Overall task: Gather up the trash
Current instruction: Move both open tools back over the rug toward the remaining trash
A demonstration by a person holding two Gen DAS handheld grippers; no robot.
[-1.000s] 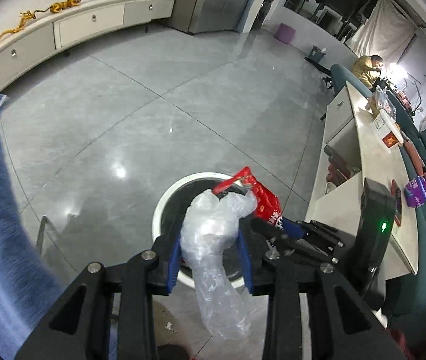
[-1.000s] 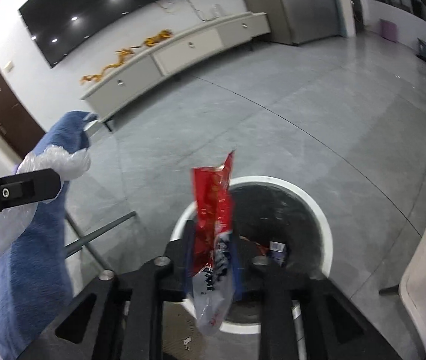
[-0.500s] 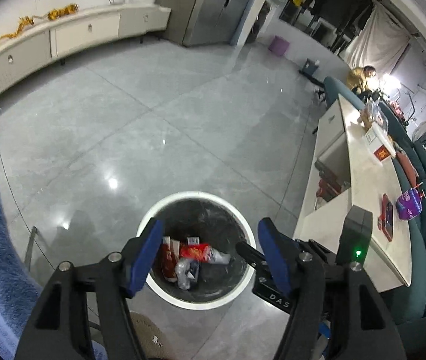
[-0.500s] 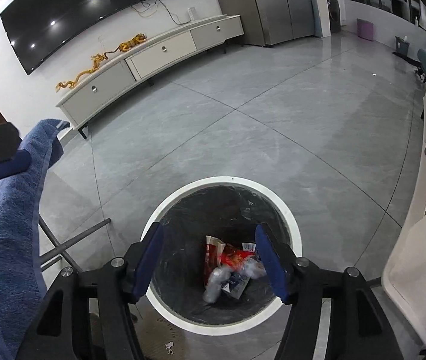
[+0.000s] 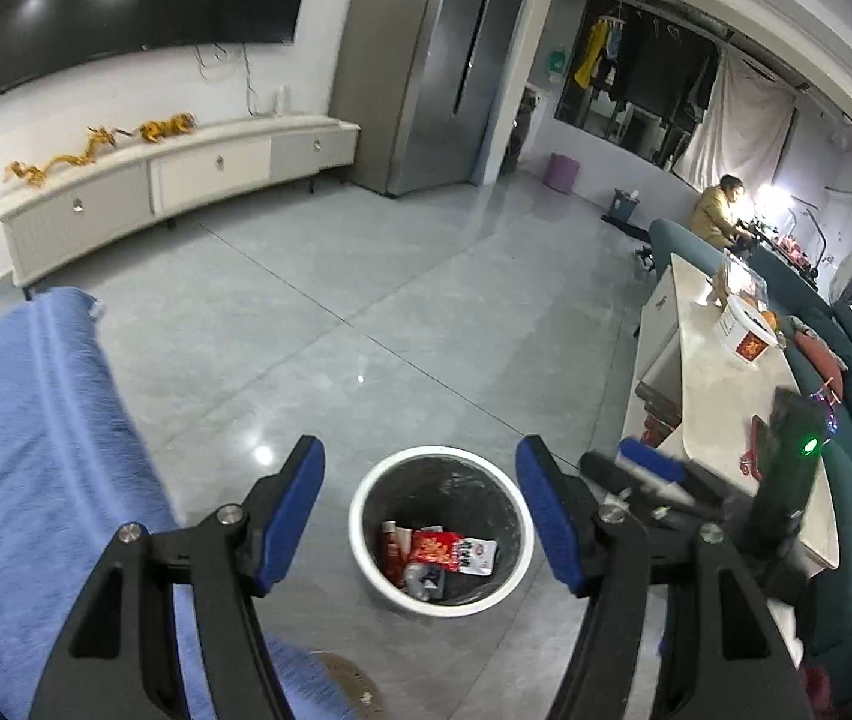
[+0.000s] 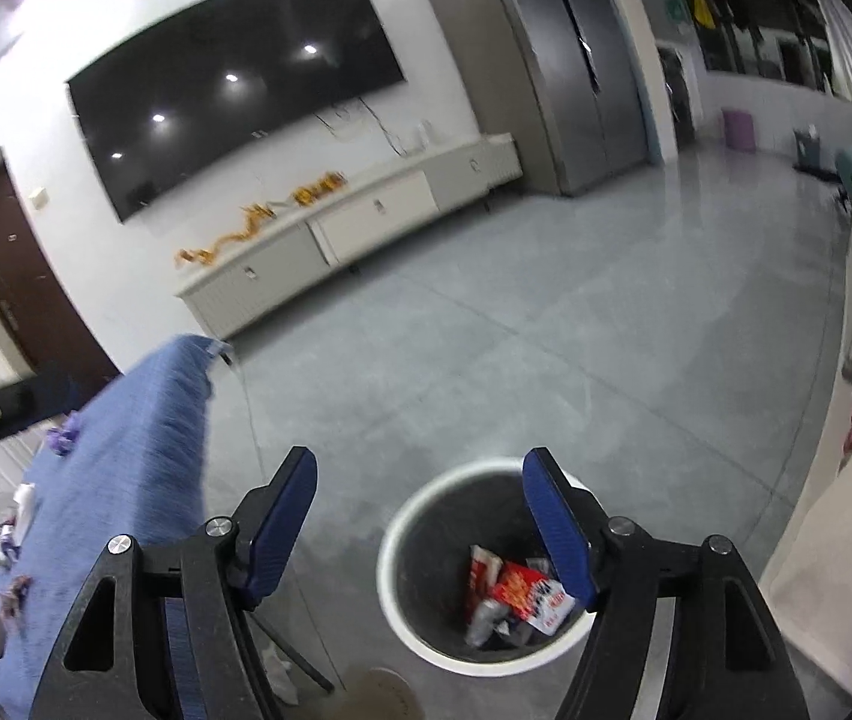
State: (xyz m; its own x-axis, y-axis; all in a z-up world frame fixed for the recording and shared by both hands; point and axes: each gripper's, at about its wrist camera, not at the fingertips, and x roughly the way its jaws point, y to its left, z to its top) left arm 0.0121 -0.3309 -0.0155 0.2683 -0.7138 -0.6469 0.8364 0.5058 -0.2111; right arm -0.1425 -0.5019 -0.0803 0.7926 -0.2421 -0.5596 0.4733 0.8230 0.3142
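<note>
the grey floor point(image 5: 318, 324) spreads wide under me, the blue cloth point(image 5: 24, 420) draped at my left. below both tongs stands the white-rimmed bin point(image 5: 366, 564), and the trash lies at its bottom: a red snack wrapper point(image 5: 441, 546) and a crumpled clear bag point(image 5: 423, 579). my left gripper point(image 5: 420, 495) gapes with nothing in it; my right gripper point(image 6: 420, 504) is opening too, nothing between its pads. this drop looks done to me. next i'd go looking for more litter, perhaps the scraps near the cloth point(image 6: 12, 531).
</note>
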